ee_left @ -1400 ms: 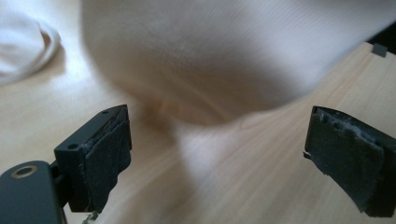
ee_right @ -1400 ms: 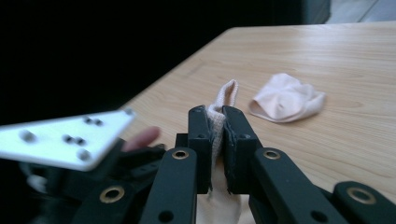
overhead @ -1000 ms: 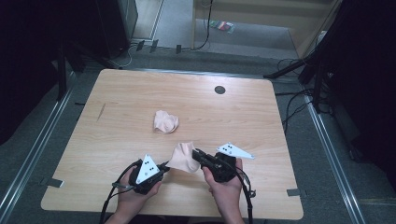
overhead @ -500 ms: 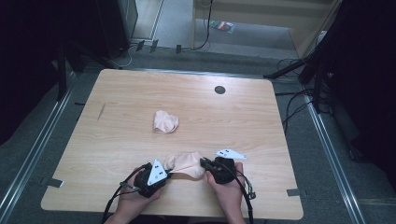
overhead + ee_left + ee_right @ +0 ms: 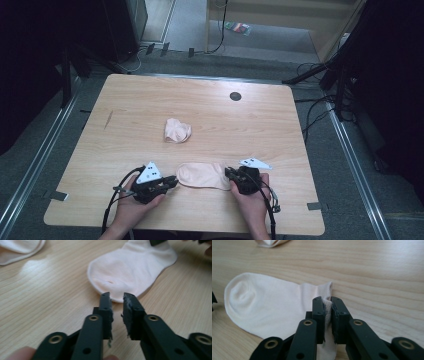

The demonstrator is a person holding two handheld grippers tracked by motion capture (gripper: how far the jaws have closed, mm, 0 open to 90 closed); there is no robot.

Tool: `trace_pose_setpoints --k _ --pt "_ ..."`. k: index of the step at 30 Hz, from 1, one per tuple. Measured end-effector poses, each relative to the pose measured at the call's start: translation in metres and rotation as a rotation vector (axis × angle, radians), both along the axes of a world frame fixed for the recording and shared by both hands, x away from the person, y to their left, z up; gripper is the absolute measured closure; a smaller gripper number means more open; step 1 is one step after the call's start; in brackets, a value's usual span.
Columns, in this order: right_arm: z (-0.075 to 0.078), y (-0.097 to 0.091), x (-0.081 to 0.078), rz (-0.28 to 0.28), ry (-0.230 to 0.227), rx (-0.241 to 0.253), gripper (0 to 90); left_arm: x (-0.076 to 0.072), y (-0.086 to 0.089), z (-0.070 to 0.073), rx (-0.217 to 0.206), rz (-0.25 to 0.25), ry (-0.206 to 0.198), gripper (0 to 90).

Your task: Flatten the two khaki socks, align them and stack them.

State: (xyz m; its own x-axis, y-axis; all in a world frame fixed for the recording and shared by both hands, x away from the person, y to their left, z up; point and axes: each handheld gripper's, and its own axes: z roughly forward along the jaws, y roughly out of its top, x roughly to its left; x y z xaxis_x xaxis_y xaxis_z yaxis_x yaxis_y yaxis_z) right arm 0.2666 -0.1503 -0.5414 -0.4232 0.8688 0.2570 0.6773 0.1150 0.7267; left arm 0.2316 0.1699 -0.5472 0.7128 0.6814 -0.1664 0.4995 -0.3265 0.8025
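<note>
A pale pink sock (image 5: 202, 175) lies flat near the table's front edge, toe to the left. My right gripper (image 5: 230, 173) is shut on its cuff; in the right gripper view the cuff fabric (image 5: 327, 308) is pinched where the right gripper (image 5: 327, 300) closes. My left gripper (image 5: 172, 180) sits just off the toe, open, with nothing between its fingers. In the left gripper view the sock (image 5: 130, 267) lies just beyond the left gripper (image 5: 117, 296). A second, crumpled pink sock (image 5: 177, 130) rests mid-table.
The wooden table (image 5: 260, 130) has a round black grommet (image 5: 235, 96) near its far edge. Cables trail from both grippers toward the front edge. Dark equipment and floor cables surround the table.
The sock, held bunched between both grippers a second ago, now lies spread flat. The left gripper has let go of the toe and stands open; the right still holds the cuff.
</note>
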Motion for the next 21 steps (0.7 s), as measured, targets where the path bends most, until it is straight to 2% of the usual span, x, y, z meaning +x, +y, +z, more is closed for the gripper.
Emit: trace_pose_setpoints --k 3,4,6,7,10,14,16,17,19,21 --pt "0.003 -0.008 0.002 -0.021 -0.031 0.05 66.4 0.007 0.01 0.002 -0.08 0.056 0.023 64.3" --pt "0.006 -0.012 0.002 -0.035 -0.045 0.067 63.3 0.009 0.01 0.002 -0.103 0.073 0.034 59.2" --pt "0.009 -0.018 0.002 -0.046 -0.058 0.097 61.1 0.014 0.011 0.002 -0.161 0.102 0.062 54.5" --pt "0.01 -0.021 0.002 -0.057 -0.064 0.108 60.5 0.017 0.01 0.002 -0.17 0.112 0.07 53.2" --pt "0.011 -0.027 0.004 -0.067 -0.073 0.11 59.4 0.024 0.002 0.002 -0.153 0.148 0.103 51.9" --pt "0.005 -0.022 0.007 -0.045 -0.046 0.051 57.9 0.033 -0.007 -0.001 -0.15 0.181 0.143 57.4" --pt "0.002 -0.016 0.008 -0.028 -0.039 0.022 58.3 0.036 -0.01 -0.003 -0.14 0.192 0.15 60.7" --pt "0.0 -0.014 0.008 -0.017 -0.04 0.011 58.9 0.036 -0.013 -0.004 -0.129 0.182 0.15 65.8" --pt "-0.003 -0.009 0.007 -0.002 -0.035 -0.022 67.0 0.035 -0.015 -0.005 -0.102 0.164 0.147 76.4" --pt "-0.004 -0.008 0.007 0.008 -0.023 -0.029 81.8 0.033 -0.013 -0.004 -0.085 0.152 0.128 90.0"
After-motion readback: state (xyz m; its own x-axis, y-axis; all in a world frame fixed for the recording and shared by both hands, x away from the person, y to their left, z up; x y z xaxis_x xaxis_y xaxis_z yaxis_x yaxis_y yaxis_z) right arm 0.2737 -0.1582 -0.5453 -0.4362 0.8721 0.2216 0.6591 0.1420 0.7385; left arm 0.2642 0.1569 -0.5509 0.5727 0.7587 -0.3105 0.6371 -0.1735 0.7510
